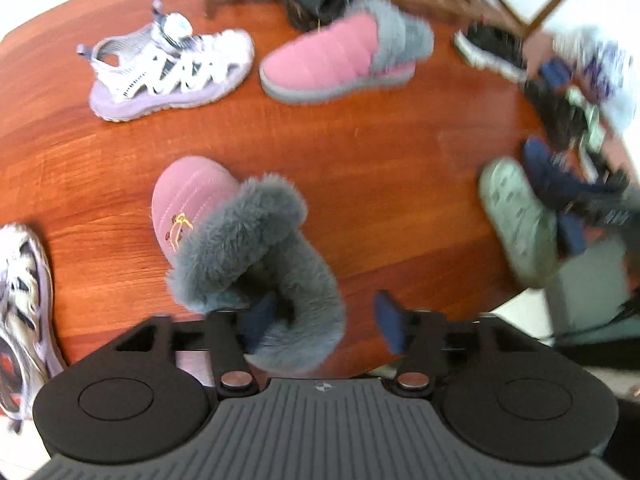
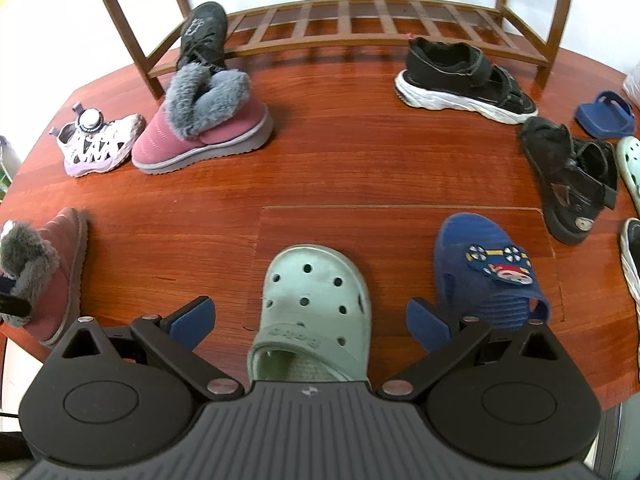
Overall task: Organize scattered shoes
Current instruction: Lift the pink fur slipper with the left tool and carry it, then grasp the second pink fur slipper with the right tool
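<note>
— Left gripper (image 1: 324,326)?
— Jaws apart; one pad sunk in the grey fur cuff of a pink boot (image 1: 224,236), the other outside it, bare.
— Right gripper (image 2: 310,320)?
— Spread wide either side of a mint clog (image 2: 316,304), not touching it.
— Surroundings?
— Blue sandal (image 2: 490,276) just right of the clog; second pink boot (image 2: 204,128) and lilac sandal (image 2: 100,144) far left; black sandals (image 2: 464,78) right; wooden rack (image 2: 360,24) behind, on the table (image 2: 320,168).
</note>
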Tool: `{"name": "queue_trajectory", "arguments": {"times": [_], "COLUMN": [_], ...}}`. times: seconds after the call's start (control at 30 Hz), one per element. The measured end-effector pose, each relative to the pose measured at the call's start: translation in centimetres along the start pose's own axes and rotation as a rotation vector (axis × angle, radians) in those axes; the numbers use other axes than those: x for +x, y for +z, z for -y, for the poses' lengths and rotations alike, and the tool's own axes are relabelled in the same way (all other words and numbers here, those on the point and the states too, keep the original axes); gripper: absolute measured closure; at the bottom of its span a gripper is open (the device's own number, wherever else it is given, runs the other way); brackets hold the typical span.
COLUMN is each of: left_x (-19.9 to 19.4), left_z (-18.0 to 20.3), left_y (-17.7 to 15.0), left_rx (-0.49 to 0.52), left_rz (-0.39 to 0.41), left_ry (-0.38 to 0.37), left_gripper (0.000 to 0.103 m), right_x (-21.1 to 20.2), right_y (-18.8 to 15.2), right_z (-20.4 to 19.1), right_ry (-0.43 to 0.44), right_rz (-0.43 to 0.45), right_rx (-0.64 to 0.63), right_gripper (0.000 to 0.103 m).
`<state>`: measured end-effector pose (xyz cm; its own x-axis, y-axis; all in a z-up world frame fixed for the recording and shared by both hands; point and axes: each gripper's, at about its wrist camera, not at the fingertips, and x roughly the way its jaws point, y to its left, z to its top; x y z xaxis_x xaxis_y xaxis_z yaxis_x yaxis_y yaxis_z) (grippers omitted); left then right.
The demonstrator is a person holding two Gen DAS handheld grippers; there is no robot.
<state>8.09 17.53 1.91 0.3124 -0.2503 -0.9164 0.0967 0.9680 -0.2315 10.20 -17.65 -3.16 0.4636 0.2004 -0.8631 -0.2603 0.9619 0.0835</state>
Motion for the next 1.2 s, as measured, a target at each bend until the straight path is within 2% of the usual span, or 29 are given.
{"name": "queue_trajectory", "arguments": {"times": [0.13, 0.27, 0.37, 0.6, 0.73, 0.87, 0.97, 1.2], "left_x": [-0.8, -0.8, -0.1, 2.1, 2.9, 3.1, 2.9, 2.4], "left_z": [0.6, 0.3, -0.5, -1.2, -1.5, -1.5, -1.6, -2.0], "left_y": [-0.3, -0.6, -0.7, -0.8, -1.0, -1.2, -1.4, -2.0], "left_rx": [-0.060, -0.175, -0.263, -0.359, -0.370, -0.356, -0.352, -0.337], "left_rz": [0.035, 0.065, 0.062, 0.033, 0.024, 0.038, 0.045, 0.042], "left_ry": [0.058, 0.137, 0.145, 0.211, 0.232, 0.214, 0.202, 0.209], "left_gripper": [0.028, 0.027, 0.027, 0.027, 0.027, 0.036, 0.039, 0.040], "right_x": [0.2, 0.2, 0.2, 0.1, 0.0, 0.0, 0.0, 0.2], "right_y": [0.2, 0.4, 0.4, 0.3, 0.3, 0.5, 1.1, 4.1], "right_z": [-0.4, -0.7, -0.7, -0.4, -0.5, -0.7, -1.0, -2.4], "right_ry": [0.009, 0.017, 0.018, 0.013, 0.010, 0.011, 0.013, 0.029], "right_rz": [-0.001, 0.001, 0.002, 0.002, 0.006, 0.012, 0.023, 0.071], "right_rx": [-0.012, -0.024, -0.024, -0.024, -0.024, -0.034, -0.050, -0.099], "right_gripper": [0.001, 0.001, 0.001, 0.001, 0.001, 0.001, 0.001, 0.001]}}
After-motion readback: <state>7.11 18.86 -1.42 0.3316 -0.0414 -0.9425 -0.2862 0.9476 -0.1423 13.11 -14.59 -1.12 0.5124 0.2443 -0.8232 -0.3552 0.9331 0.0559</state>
